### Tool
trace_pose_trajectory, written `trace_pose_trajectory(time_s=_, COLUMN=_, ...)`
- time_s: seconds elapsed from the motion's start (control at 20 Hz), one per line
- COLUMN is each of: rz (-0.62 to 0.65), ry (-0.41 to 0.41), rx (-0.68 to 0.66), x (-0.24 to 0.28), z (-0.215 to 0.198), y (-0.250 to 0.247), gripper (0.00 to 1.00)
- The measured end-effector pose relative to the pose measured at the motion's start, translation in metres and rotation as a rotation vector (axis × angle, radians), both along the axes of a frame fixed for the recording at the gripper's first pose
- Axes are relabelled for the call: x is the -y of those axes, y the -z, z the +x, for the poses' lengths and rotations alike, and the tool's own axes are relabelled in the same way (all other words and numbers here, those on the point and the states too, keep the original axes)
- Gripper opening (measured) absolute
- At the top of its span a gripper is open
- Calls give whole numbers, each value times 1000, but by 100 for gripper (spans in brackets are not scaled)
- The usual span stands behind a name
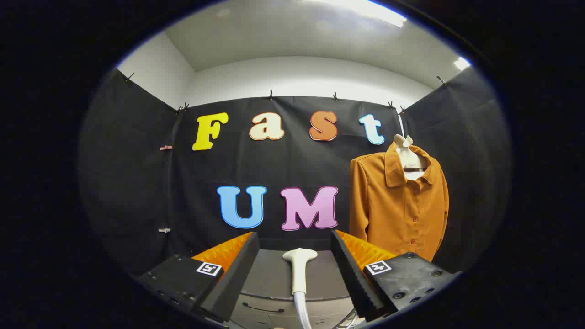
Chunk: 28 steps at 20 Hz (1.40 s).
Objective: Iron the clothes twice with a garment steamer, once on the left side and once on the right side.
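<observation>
Two fingers of the gripper stand wide apart, holding nothing. Between them, with room each side, the white steamer lies on a grey top; its hose is cut off. Beyond hangs the orange shirt.

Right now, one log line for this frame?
phase: approach | hand-held gripper: open, around steamer head, not touching | shirt: hanging beyond right finger | passes done: cannot tell

Ahead of you, a grey flat-topped cabinet with drawer fronts below, a white plastic garment steamer head standing upright on it (hose trailing down), framed between your gripper's wide-apart fingers.
</observation>
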<state>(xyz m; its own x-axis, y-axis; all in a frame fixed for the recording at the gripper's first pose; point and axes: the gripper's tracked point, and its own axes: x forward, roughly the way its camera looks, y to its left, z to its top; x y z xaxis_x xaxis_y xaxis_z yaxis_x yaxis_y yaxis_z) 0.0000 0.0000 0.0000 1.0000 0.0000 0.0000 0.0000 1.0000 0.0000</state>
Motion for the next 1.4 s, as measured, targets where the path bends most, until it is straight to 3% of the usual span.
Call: trace_pose_trajectory(time_s=1.4, rz=-19, ry=42, rx=-18, x=-13, z=-16, y=6, gripper=98)
